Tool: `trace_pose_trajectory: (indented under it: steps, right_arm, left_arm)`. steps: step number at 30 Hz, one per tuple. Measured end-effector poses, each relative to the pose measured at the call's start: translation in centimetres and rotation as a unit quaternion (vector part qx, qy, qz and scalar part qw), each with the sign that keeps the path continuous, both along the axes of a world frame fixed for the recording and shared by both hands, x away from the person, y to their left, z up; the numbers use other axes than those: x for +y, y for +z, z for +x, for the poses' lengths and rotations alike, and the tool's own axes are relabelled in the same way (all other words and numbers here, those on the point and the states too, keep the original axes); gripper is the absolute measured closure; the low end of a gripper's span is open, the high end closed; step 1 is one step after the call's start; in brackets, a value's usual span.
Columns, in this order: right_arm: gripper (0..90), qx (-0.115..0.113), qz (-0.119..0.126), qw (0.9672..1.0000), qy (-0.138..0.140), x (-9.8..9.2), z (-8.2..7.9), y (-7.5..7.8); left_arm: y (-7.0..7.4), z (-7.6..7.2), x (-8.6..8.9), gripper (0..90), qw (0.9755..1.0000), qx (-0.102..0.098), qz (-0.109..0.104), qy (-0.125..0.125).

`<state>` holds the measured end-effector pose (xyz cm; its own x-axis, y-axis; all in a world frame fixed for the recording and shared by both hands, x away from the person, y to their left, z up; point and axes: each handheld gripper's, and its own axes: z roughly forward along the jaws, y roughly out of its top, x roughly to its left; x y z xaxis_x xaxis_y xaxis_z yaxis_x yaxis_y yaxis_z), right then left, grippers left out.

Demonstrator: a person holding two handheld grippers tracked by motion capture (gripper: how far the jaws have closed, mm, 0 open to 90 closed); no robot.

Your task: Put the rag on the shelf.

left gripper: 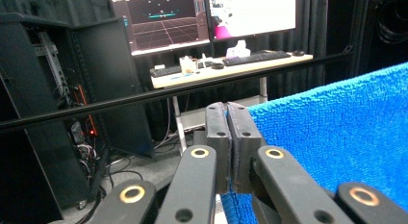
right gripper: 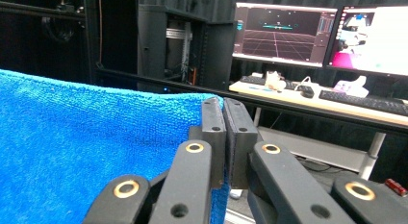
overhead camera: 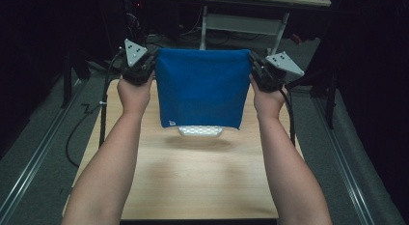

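Blue towel (overhead camera: 201, 87) held up in the air above wooden table (overhead camera: 193, 181), stretched flat between both grippers, hanging like a sheet. Plush terry pile, bright blue, loops visible up close in both gripper views. Top edge pulled near straight, slight sag in the middle; sides drop down, bottom edge level and free, off the tabletop. Small white tag or logo near the lower left corner in the high view. Soft shadow on the table beneath. Left gripper (overhead camera: 150, 65) clamped on the upper left corner, jaws pressed together with blue cloth pinched between pads (left gripper: 219, 137). Right gripper (overhead camera: 254, 68) clamped on the upper right corner, jaws likewise closed tight on cloth. White perforated object (overhead camera: 200, 131) on the table just behind the towel's bottom edge, mostly hidden, kind unclear. Desk with monitors (right gripper: 284, 34) and keyboard far behind.
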<state>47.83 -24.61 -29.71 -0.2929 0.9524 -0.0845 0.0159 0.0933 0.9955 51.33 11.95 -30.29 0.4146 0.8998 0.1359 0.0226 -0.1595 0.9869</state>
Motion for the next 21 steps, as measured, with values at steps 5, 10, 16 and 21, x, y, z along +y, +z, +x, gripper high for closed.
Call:
trace_pose_trajectory:
  steps: [5, 10, 16, 21]
  right_arm:
    - [88.8, 0.016, -0.016, 0.9997, -0.004, 0.2, 1.0, -1.1]
    - [88.8, 0.039, -0.039, 0.9985, -0.008, 0.4, 1.8, -3.2]
    - [88.8, 0.066, -0.054, 0.9963, -0.009, 0.4, 2.5, -5.5]
    - [88.7, 0.092, -0.061, 0.9939, -0.006, 0.3, 2.8, -7.5]
  left_arm:
    - [-2.0, 1.2, -0.2, 88.8, 0.9993, 0.037, 0.008, 0.001]
    - [-5.1, 2.2, -0.3, 88.7, 0.9968, 0.079, 0.014, -0.002]
    - [-7.5, 2.7, -0.4, 88.7, 0.9934, 0.111, 0.027, -0.008]
    - [-9.7, 3.0, -0.5, 88.7, 0.989, 0.141, 0.041, -0.018]
